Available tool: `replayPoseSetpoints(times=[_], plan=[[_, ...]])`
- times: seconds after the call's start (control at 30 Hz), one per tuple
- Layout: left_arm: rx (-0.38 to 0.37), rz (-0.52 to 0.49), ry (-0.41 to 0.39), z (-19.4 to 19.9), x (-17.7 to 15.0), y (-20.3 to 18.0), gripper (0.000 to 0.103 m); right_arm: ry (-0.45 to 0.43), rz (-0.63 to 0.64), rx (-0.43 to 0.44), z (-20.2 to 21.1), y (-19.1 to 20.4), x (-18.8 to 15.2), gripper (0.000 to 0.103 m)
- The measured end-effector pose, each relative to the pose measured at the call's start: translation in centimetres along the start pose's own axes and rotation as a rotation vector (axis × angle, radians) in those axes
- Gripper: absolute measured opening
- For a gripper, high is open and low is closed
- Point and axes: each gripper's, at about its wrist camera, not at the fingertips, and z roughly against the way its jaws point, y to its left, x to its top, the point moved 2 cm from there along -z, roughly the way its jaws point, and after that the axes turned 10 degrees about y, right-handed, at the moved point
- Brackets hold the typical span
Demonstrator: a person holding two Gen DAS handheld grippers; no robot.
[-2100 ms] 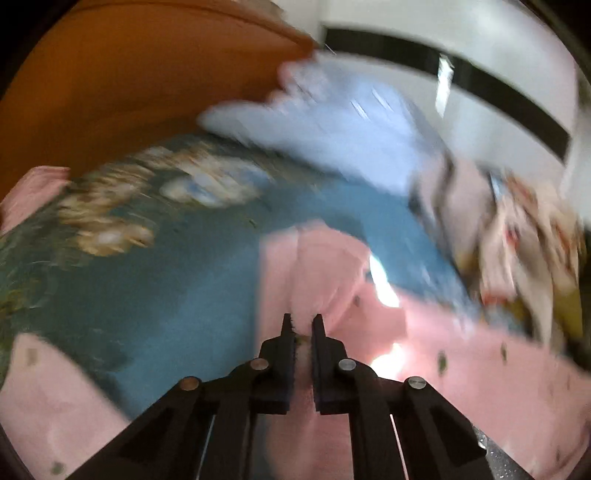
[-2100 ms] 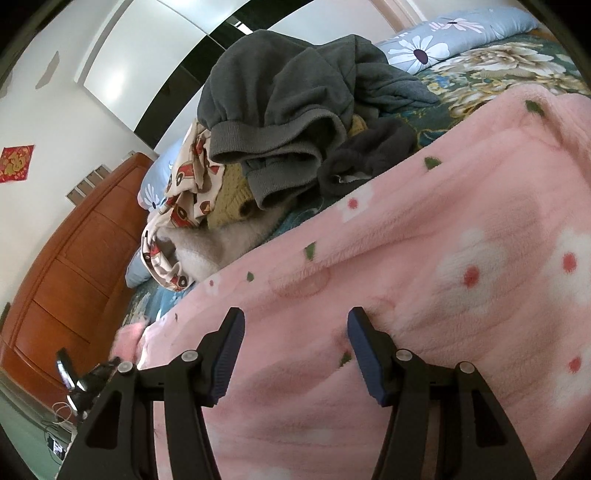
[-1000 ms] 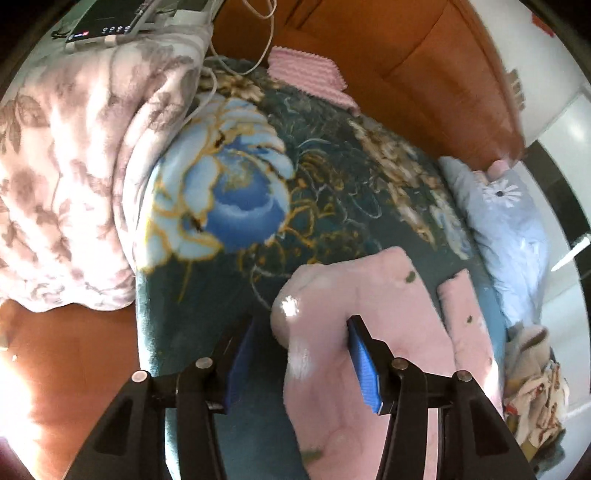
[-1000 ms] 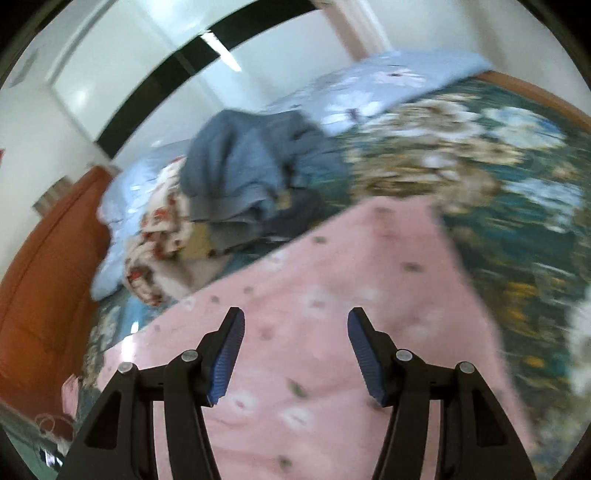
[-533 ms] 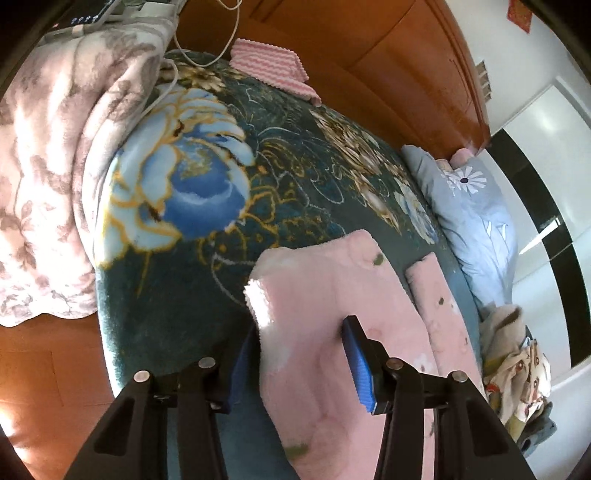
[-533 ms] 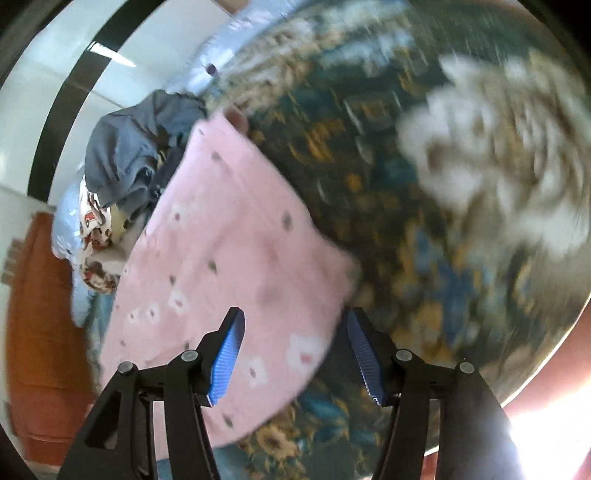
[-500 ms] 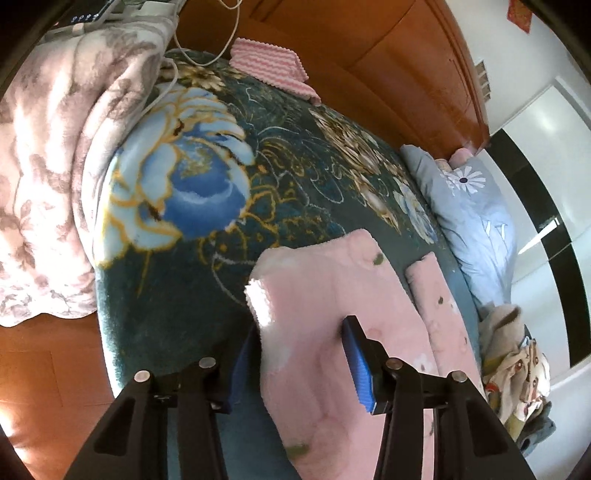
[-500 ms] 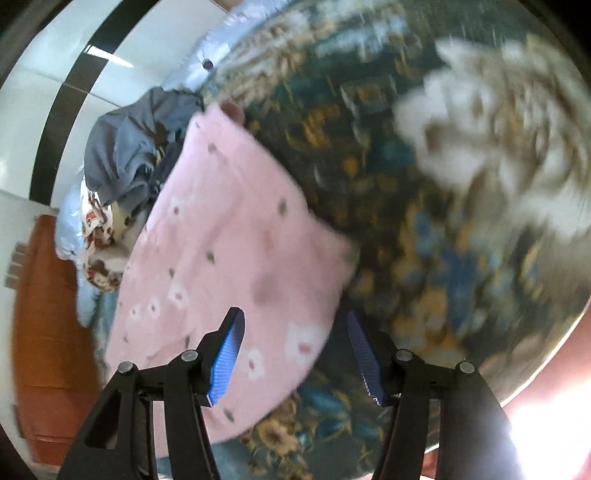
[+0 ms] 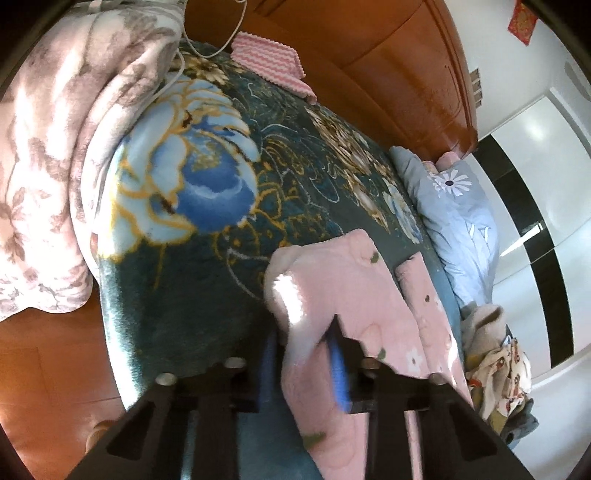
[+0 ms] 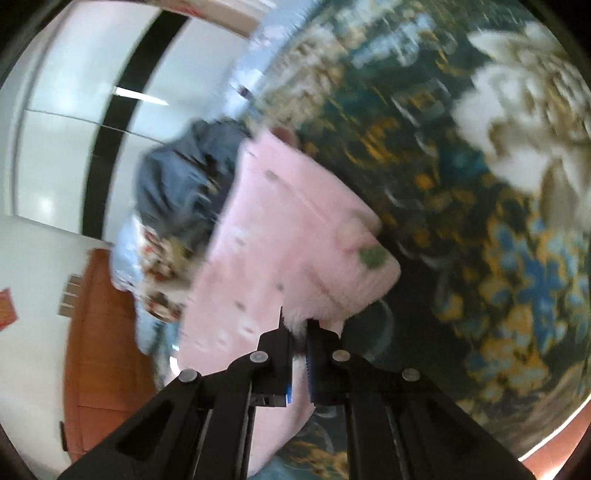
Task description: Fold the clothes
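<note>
A pink fleece garment (image 9: 354, 295) with small flower prints lies flat on the dark green floral blanket (image 9: 207, 280). In the left wrist view my left gripper (image 9: 304, 354) has its blue-padded fingers closed in on the garment's near corner, cloth filling the gap. The right wrist view is blurred. There my right gripper (image 10: 297, 332) is shut on the fluffy edge of the same pink garment (image 10: 280, 229), near its other corner, which folds over the blanket (image 10: 461, 229).
A pile of mixed clothes (image 9: 495, 354) and a pale blue pillow (image 9: 458, 214) lie at the bed's far end. A pink-grey quilt (image 9: 48, 147) hangs at the left, with a striped pink cloth (image 9: 269, 59), a white cable (image 9: 236, 26) and the wooden headboard (image 9: 369, 48) beyond. The floor (image 9: 44, 369) lies below.
Both grippers came down to the garment's corners. The right one went from wide open to shut on the edge. The left fingers narrowed around the near corner.
</note>
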Motion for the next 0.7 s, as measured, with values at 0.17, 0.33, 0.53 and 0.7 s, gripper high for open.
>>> replayPoseSetpoints(times=[0.17, 0.33, 0.53, 0.7], plan=[[-0.108, 0.015, -0.02, 1.0, 0.0, -1.1, 0.012, -0.028, 0.025, 0.096, 1.0, 1.8, 1.1, 0.006], [-0.145, -0.072, -0.024, 2.3, 1.7, -5.9, 0.011, -0.052, 0.032, 0.183, 0.3, 3.7, 3.7, 0.006], [-0.076, -0.119, 0.06, -2.4, 4.6, -12.2, 0.012, -0.063, 0.068, 0.22, -2.0, 7.1, 8.9, 0.006], [-0.024, -0.133, 0.142, -7.3, 6.8, -17.0, 0.012, -0.079, 0.085, 0.221, -4.5, 9.3, 13.3, 0.006]])
